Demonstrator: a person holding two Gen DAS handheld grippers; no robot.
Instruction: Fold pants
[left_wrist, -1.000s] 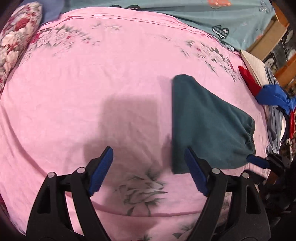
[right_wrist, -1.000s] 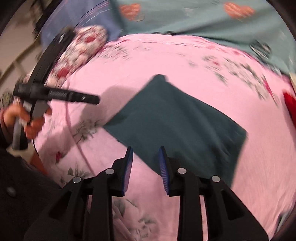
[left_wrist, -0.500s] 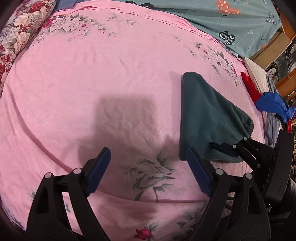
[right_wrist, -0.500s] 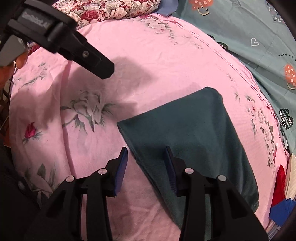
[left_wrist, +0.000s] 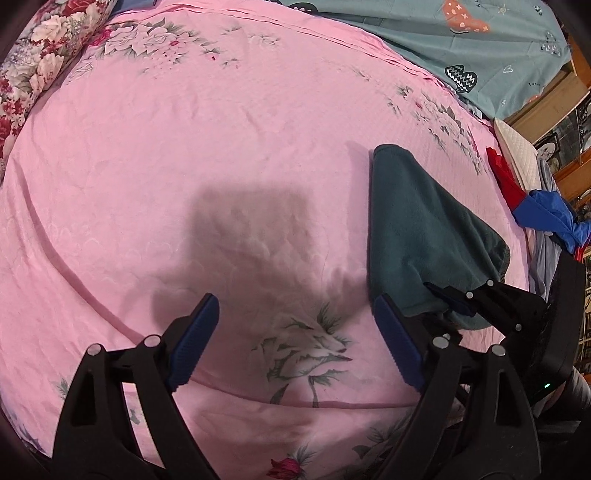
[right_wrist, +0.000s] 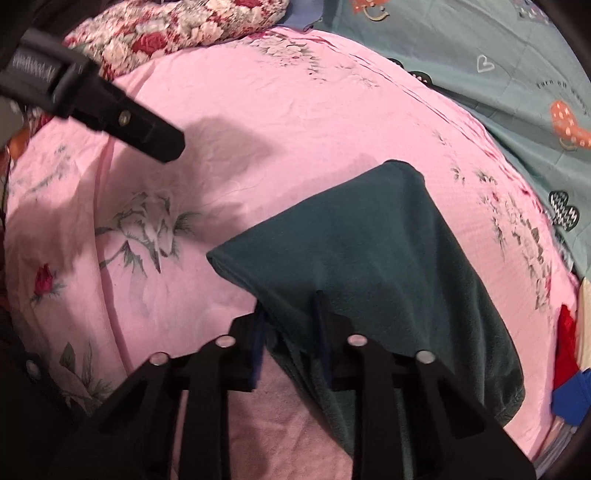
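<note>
Dark green pants (left_wrist: 424, 229), folded into a compact wedge, lie on the pink flowered sheet (left_wrist: 221, 129) at the right. My left gripper (left_wrist: 295, 301) hovers open and wide over bare sheet just left of the pants, with nothing between its blue pads. In the right wrist view the pants (right_wrist: 388, 251) fill the centre. My right gripper (right_wrist: 290, 302) is closing its jaws on their near edge, and the cloth is bunched between the pads. It also shows at the pants' near corner (left_wrist: 448, 301) in the left wrist view. One finger of the left gripper (right_wrist: 147, 129) reaches in from the upper left.
A red-flowered pillow (left_wrist: 33, 74) lies at the far left. A teal patterned blanket (left_wrist: 443, 33) covers the back of the bed. Red and blue clothes (left_wrist: 535, 210) are heaped at the right edge, beside a white cushion (left_wrist: 517, 155).
My right gripper moved onto the near edge of the pants and closed on the cloth, which now bunches up. The left gripper stayed over the sheet, spread slightly wider.
</note>
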